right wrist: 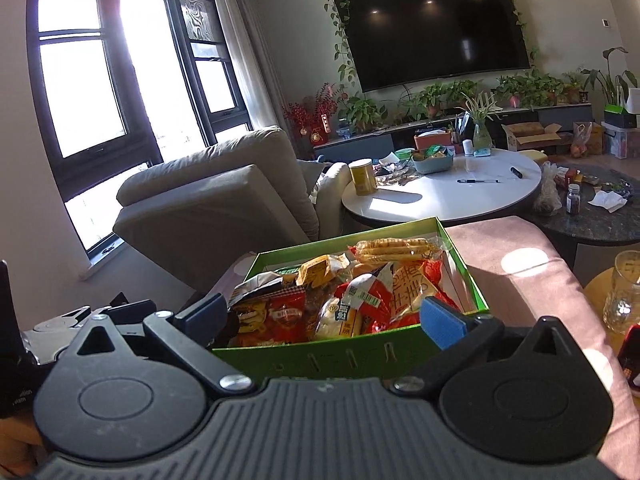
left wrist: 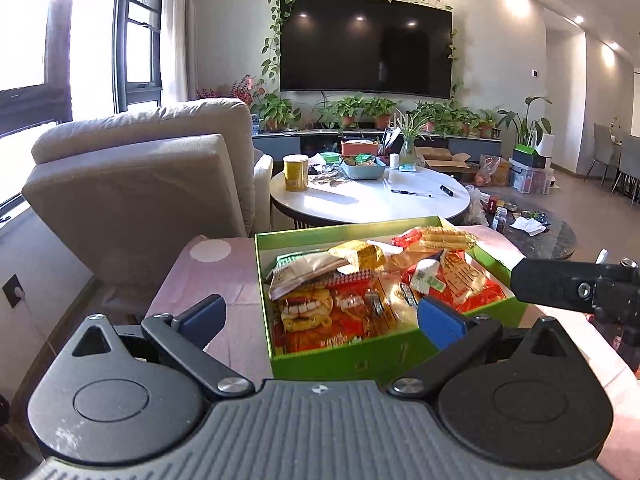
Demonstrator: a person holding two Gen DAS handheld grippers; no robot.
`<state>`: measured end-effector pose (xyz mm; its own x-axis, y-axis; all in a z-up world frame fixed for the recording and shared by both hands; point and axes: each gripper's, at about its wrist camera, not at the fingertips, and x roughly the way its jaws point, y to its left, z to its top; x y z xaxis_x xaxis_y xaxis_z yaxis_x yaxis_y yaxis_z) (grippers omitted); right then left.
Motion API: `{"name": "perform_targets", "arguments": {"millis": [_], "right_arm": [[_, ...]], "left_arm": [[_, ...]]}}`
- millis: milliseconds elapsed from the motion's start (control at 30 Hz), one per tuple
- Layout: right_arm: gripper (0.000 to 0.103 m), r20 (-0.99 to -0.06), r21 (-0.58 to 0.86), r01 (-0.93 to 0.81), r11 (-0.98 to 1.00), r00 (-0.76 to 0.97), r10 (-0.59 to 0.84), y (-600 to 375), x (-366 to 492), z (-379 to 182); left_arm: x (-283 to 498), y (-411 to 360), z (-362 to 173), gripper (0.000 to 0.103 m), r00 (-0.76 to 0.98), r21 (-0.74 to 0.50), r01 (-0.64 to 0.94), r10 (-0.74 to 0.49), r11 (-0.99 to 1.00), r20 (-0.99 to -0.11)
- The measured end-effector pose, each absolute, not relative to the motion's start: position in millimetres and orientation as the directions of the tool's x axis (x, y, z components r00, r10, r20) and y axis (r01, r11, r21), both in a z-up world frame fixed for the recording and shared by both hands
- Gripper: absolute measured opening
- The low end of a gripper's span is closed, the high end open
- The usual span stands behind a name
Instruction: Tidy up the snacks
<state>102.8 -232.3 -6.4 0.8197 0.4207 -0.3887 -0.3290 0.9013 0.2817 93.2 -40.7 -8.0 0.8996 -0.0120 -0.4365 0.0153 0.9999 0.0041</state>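
A green box (left wrist: 344, 362) full of snack packets stands on a pink-covered surface (left wrist: 240, 280); it also shows in the right wrist view (right wrist: 340, 356). Red, yellow and white packets (left wrist: 340, 304) are heaped inside, with a long wafer pack (left wrist: 440, 236) at the far end. My left gripper (left wrist: 322, 318) is open and empty, just before the box's near wall. My right gripper (right wrist: 322, 316) is open and empty, straddling the box's near wall; part of its body shows at the right of the left wrist view (left wrist: 576, 286).
A beige armchair (left wrist: 152, 176) stands left of the box. A white round table (left wrist: 372, 196) behind holds a yellow can (left wrist: 296, 172), a basket and pens. A dark marble table (right wrist: 592, 216) is at right, and a glass jar (right wrist: 626, 296) stands beside the pink surface.
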Motion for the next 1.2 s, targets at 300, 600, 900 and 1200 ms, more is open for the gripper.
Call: {"name": "perform_targets", "arguments": {"millis": [300, 600, 900, 1200], "right_arm": [[0.085, -0.412, 0.273, -0.319, 0.908, 0.814, 0.41, -227, 83, -8], [0.085, -0.409, 0.27, -0.307, 0.913, 0.821, 0.398, -227, 72, -9], [0.085, -0.41, 0.263, -0.31, 0.914, 0.821, 0.397, -225, 71, -10], [0.085, -0.415, 0.266, -0.308, 0.914, 0.819, 0.396, -225, 72, -11]], "left_arm": [[65, -38, -2, 0.103, 0.907, 0.013, -0.008, 0.013, 1.0, -0.421], [55, -41, 1, 0.103, 0.914, 0.019, 0.004, 0.004, 1.0, -0.407], [57, -39, -3, 0.103, 0.908, 0.023, -0.023, 0.031, 0.999, -0.419], [57, -39, -4, 0.103, 0.906, 0.026, -0.02, 0.029, 0.999, -0.422]]}}
